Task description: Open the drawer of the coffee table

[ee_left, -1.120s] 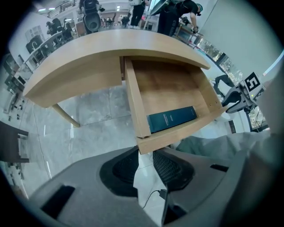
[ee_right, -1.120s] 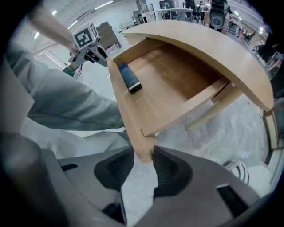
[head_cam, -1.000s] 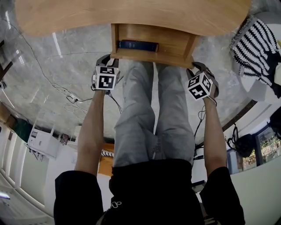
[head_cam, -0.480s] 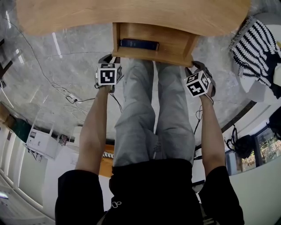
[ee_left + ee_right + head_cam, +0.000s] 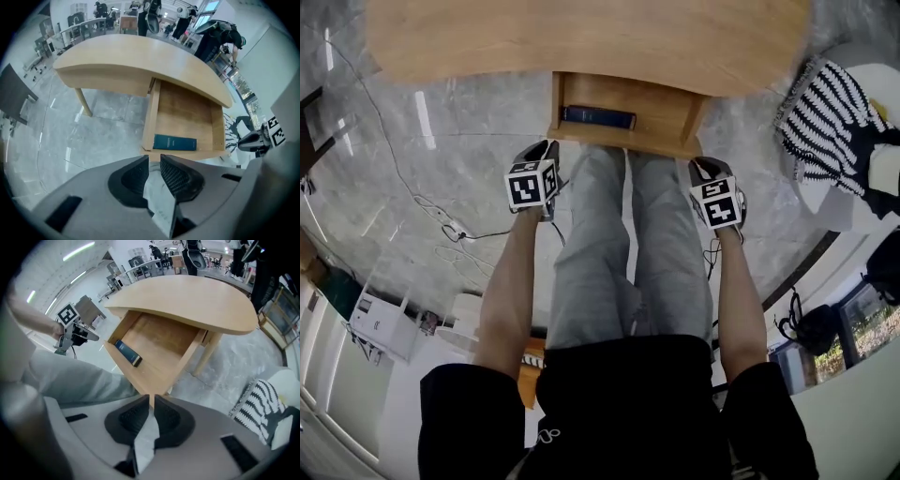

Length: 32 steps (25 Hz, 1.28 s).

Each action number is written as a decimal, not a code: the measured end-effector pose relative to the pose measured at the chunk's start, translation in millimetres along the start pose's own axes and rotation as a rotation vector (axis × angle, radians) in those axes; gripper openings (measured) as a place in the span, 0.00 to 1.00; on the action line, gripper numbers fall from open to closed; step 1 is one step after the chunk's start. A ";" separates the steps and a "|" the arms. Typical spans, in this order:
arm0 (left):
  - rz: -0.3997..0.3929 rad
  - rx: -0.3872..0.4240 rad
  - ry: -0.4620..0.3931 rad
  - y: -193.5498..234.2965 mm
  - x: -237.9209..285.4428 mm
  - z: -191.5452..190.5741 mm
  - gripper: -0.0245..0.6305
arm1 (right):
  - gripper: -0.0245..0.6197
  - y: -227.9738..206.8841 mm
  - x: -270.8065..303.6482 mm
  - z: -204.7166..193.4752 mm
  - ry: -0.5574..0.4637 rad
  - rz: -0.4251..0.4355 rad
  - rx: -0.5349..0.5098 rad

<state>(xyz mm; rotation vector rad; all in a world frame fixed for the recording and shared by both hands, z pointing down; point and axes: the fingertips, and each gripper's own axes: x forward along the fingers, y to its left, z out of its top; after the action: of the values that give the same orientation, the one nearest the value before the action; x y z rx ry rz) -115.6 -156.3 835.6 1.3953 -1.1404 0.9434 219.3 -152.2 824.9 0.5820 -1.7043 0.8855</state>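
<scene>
Drawer (image 5: pixel 183 117) stays open; left gripper (image 5: pixel 154 159) has lifted clear, fingers slightly apart; right gripper (image 5: pixel 151 399) likewise, fingers just closed to an empty slit.

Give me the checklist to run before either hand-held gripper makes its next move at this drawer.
1. Drawer pulled out from under the coffee table: ok, its inside is open to view.
2. Left hand-held gripper clear of the drawer: ok, its jaws have just been closing, a narrow gap remains and nothing is between them.
3. Right hand-held gripper clear: ok, its jaws have just been closing, are almost together and hold nothing.
4. Contents settled: ok, the dark book lies flat by the front wall.
5. Room to pull further: not ok, the person's legs stand right at the drawer front.
6. Drawer at its stop: cannot tell.
</scene>
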 end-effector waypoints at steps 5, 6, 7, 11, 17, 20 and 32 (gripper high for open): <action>-0.056 -0.070 -0.147 -30.3 -49.1 47.6 0.11 | 0.07 14.5 -45.6 47.7 -0.157 0.059 0.128; -0.066 -0.073 -0.175 -37.6 -58.0 59.8 0.10 | 0.07 15.3 -55.5 61.0 -0.205 0.073 0.167; -0.074 -0.075 -0.203 -45.0 -66.9 72.6 0.09 | 0.07 15.8 -63.8 73.8 -0.247 0.088 0.199; -0.113 -0.076 -0.309 -78.0 -107.3 121.2 0.07 | 0.06 16.9 -94.5 115.0 -0.360 0.117 0.277; -0.207 -0.026 -0.432 -135.2 -178.1 181.9 0.05 | 0.06 10.9 -163.9 168.5 -0.515 0.095 0.313; -0.267 -0.016 -0.542 -158.9 -218.9 222.6 0.05 | 0.05 -0.8 -204.0 203.3 -0.596 0.086 0.282; -0.243 0.187 -0.896 -243.2 -387.4 349.6 0.05 | 0.05 -21.5 -412.9 321.1 -1.048 -0.055 0.226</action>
<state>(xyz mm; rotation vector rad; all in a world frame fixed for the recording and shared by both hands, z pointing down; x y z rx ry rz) 15.5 -449.5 357.8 2.1510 -1.4858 0.2188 171.7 -441.2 391.0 1.4063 -2.4930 0.7762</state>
